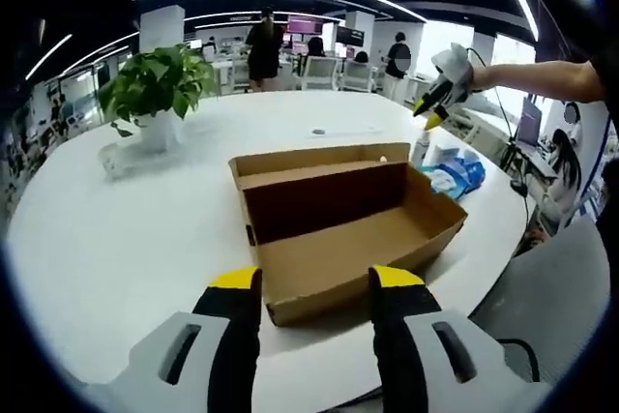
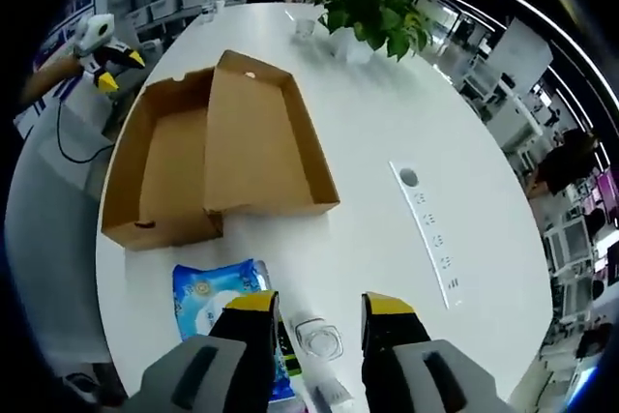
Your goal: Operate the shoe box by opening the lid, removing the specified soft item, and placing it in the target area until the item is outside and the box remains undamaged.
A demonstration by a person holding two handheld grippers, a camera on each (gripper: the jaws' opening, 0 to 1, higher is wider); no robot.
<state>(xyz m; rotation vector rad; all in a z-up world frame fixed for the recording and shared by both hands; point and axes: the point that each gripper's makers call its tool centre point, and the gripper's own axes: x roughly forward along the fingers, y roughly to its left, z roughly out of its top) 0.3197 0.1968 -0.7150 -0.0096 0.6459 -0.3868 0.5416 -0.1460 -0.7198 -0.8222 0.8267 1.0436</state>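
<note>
Though lidless, shoe box (image 1: 338, 229) intact.

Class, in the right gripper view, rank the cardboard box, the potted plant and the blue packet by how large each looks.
1. Cardboard box, clearly largest.
2 and 3. Potted plant and blue packet look about alike; the packet lies nearer the camera and partly behind the fingers, so no firm order.

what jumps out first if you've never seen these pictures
The open cardboard shoe box sits mid-table, lid folded back and apparently empty. A blue soft packet lies on the white table just outside it, near the right gripper. A potted plant stands at the table's far side.
</note>
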